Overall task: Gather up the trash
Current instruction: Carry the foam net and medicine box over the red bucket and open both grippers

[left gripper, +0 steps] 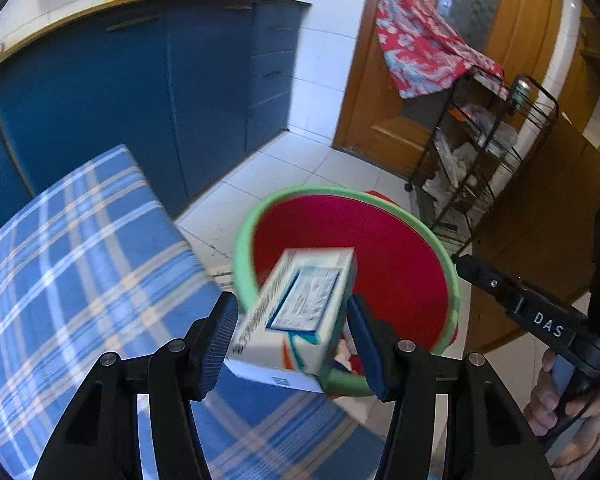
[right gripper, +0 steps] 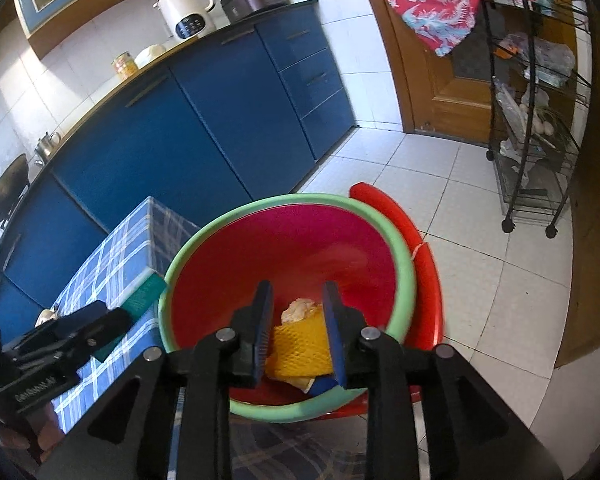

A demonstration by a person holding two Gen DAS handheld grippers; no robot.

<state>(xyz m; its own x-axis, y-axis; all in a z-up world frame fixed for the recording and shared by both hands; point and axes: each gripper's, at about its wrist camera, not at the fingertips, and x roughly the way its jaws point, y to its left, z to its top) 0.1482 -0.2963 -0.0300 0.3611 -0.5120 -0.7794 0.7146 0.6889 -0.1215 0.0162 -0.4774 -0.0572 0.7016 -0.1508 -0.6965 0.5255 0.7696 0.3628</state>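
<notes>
Over the red basin [left gripper: 400, 248], the left gripper [left gripper: 292, 320] clamps a box [left gripper: 300, 312]; only the right gripper [right gripper: 296, 320], parted, shows yellow netting [right gripper: 300, 344] inside.

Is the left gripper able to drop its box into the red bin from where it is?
Probably yes. The left gripper holds the box right at the green rim of the red bin, whose mouth is open. The right gripper hangs over the same bin, so it might crowd the drop.

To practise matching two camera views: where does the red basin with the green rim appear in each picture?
Left wrist view: red basin at centre-right, behind the box held in the left tongs.
Right wrist view: basin at lower centre, under the right tongs.
Shared landmark: blue cabinets.
</notes>
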